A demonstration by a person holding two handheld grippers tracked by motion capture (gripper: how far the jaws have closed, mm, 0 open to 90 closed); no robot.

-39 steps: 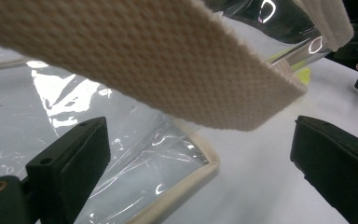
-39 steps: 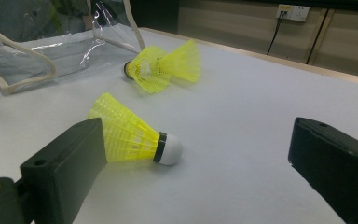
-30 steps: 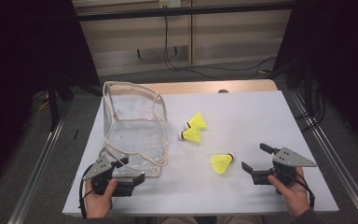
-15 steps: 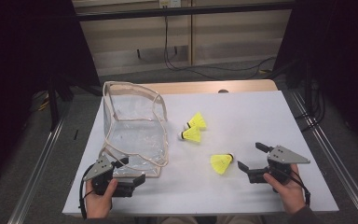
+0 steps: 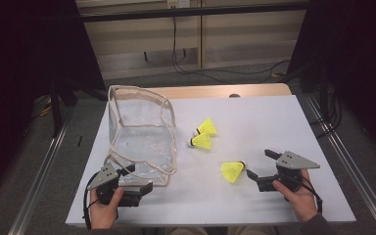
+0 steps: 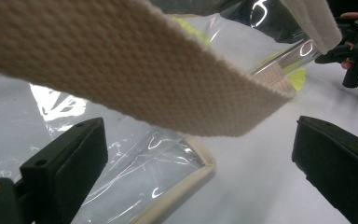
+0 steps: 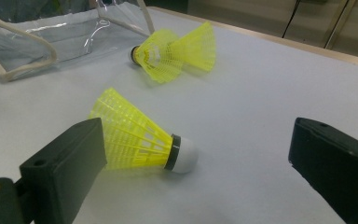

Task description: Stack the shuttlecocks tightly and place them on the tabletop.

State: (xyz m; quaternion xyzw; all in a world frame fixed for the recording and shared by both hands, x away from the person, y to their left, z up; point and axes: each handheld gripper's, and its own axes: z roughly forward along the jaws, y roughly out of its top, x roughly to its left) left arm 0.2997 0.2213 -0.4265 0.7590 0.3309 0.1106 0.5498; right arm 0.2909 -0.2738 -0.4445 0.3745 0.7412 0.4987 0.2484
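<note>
Right tongs (image 5: 255, 170) spread wide, gripping nothing, low on the white tabletop (image 5: 274, 122); their jaws flank the cork end of the nearest yellow shuttlecock (image 7: 140, 140), which lies on its side. Left tongs (image 5: 139, 180) also wide open and empty, at the near corner of the clear bag (image 5: 139, 132), its woven strap (image 6: 135, 70) draped just ahead. Two more shuttlecocks (image 5: 203, 134) lie touching beside the bag.

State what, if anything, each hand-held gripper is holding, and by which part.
Nothing is held. The right hand-held gripper is open around the nearest shuttlecock without gripping it; the left hand-held gripper is open under the bag's strap.
</note>
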